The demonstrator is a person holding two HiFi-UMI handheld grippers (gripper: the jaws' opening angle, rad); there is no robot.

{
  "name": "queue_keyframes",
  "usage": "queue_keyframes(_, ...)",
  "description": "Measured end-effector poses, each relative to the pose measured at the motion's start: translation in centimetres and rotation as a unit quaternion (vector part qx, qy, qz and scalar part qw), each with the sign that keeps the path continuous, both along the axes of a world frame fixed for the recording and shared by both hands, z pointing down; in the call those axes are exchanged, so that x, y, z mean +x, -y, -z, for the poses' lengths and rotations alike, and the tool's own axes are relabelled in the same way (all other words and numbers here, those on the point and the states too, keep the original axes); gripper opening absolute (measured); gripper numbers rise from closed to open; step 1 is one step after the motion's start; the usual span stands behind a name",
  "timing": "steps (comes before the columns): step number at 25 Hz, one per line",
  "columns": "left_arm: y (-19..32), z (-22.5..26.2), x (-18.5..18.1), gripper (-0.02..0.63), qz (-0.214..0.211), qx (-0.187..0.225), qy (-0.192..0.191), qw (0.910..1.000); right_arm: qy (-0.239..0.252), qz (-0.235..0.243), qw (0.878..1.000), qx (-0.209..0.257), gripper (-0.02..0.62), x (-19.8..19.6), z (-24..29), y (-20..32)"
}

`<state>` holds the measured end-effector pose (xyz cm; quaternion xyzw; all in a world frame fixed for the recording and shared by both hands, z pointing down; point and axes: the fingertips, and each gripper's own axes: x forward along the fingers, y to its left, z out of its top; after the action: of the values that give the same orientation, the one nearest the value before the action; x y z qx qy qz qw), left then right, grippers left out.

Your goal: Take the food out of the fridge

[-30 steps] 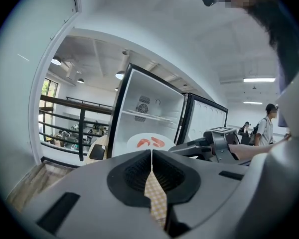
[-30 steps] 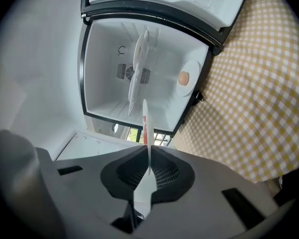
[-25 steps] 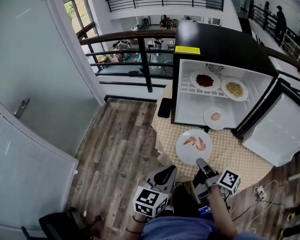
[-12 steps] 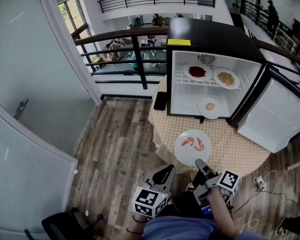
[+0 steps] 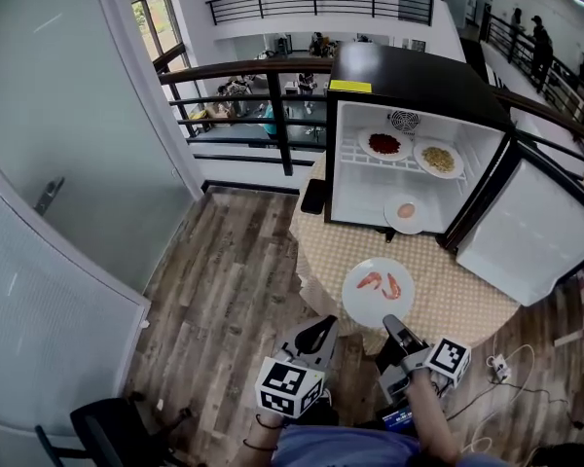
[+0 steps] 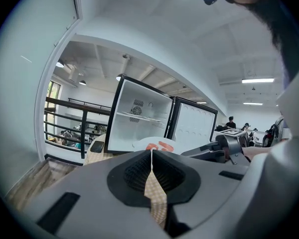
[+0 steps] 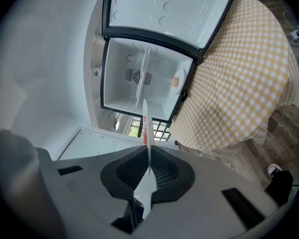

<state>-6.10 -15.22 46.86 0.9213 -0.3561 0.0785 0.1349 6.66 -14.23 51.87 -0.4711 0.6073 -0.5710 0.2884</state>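
A black fridge stands open on a table with a yellow checked cloth. On its upper shelf sit a plate of red food and a plate of yellow food. Lower down is a plate with one pale piece. My right gripper is rolled on its side and shut on the near rim of a white plate of shrimp, held level over the table's near part. My left gripper is shut on nothing, left of that plate.
The fridge door hangs open to the right. A dark flat object lies on the table left of the fridge. A black railing runs behind. Cables lie on the wood floor at the right, and a chair stands at the lower left.
Both grippers and the shrimp plate have drawn back from the fridge toward me. The plate stays in the right gripper's hold throughout.
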Motion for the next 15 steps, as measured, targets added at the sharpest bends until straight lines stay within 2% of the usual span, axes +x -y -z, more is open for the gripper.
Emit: queue_keyframes(15, -11.3, 1.1, 6.8, 0.018, 0.030, 0.004, -0.012, 0.9995, 0.006, 0.027, 1.000, -0.006, 0.026, 5.9, 0.5, -12.0)
